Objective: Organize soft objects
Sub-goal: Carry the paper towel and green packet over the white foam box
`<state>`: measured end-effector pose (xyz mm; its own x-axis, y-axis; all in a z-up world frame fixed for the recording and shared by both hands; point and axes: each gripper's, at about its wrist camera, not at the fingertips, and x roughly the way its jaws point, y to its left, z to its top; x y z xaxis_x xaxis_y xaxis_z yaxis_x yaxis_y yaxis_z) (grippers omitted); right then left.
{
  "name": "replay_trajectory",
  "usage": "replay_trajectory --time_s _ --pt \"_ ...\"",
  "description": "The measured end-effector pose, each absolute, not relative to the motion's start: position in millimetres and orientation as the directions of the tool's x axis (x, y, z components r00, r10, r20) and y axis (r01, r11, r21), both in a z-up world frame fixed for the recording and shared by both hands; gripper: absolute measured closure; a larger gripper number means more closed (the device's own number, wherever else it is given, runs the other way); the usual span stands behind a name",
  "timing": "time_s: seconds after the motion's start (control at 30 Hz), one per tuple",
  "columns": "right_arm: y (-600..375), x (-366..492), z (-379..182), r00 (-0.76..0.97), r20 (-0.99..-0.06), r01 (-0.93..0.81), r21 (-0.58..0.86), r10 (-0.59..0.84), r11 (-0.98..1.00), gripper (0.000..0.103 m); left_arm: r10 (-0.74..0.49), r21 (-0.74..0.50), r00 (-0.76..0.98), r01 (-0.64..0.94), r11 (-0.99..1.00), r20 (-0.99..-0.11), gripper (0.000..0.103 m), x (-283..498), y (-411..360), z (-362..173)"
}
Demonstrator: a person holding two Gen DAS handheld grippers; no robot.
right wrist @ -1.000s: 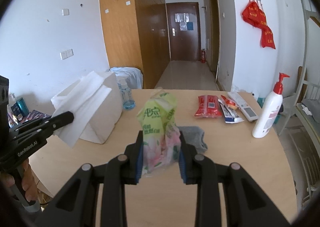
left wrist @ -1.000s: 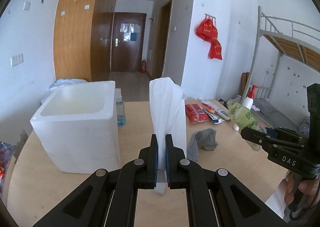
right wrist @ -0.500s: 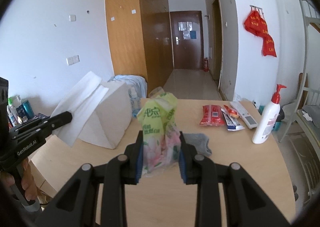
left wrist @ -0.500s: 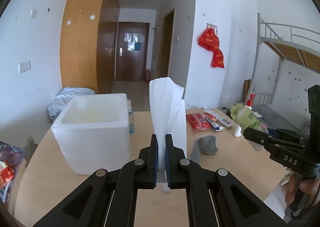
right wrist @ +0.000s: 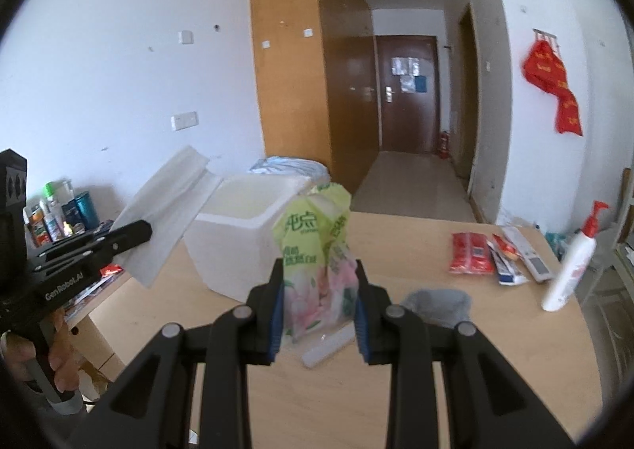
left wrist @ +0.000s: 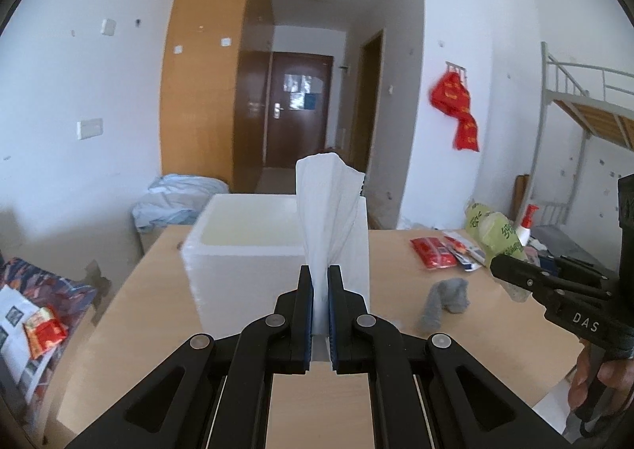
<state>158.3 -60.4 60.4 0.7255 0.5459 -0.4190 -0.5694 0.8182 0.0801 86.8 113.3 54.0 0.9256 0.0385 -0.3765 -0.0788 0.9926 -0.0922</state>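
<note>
My left gripper [left wrist: 320, 275] is shut on a white folded tissue sheet [left wrist: 329, 211], which stands up in front of the open white foam box [left wrist: 237, 251]. In the right wrist view the same sheet [right wrist: 166, 211] hangs from the left gripper [right wrist: 144, 229] beside the foam box [right wrist: 241, 235]. My right gripper [right wrist: 319, 278] is shut on a green and pink tissue pack [right wrist: 317, 251], held above the wooden table [right wrist: 416, 369]. The left wrist view shows that pack [left wrist: 495, 235] at the right. A grey sock [left wrist: 443, 300] lies crumpled on the table.
Red packets [right wrist: 471, 253], a toothpaste tube [right wrist: 505, 255], a remote [right wrist: 529, 256] and a white pump bottle [right wrist: 570, 262] sit at the table's right. A low shelf with bottles [right wrist: 59, 215] stands at the left. A bunk bed [left wrist: 586, 112] is on the right.
Both grippers have risen and pulled back from the table, each keeping its load. The foam box and the sock now sit farther away and lower in both views.
</note>
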Motion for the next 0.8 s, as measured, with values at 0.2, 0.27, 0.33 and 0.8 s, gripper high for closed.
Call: replay_trajectory --time_s 0.2,0.27,0.33,0.8 --pt "-35.4 157.2 62.7 0.688 -0.414 -0.628 0.071 0.596 0.775 0.069 0.100 -0.092 0.923 -0.143 0.985 -0.371 0.096 76.1 131.4 58.5" --pt "-26.4 157.4 63.3 0.674 -0.414 -0.647 0.069 0.612 0.759 0.069 0.115 -0.091 0.922 -0.159 0.983 -0.369 0.096 73.1 135.9 58.9" --pt "-19.5 157.3 63.4 0.663 -0.413 -0.662 0.067 0.625 0.746 0.069 0.132 -0.090 0.920 -0.177 0.980 -0.368 0.096 69.5 142.2 59.4" --pt "21.0 152.8 63.3 0.592 -0.420 -0.738 0.059 0.688 0.672 0.069 0.214 -0.110 0.905 -0.270 0.957 -0.367 0.096 50.7 178.8 59.0"
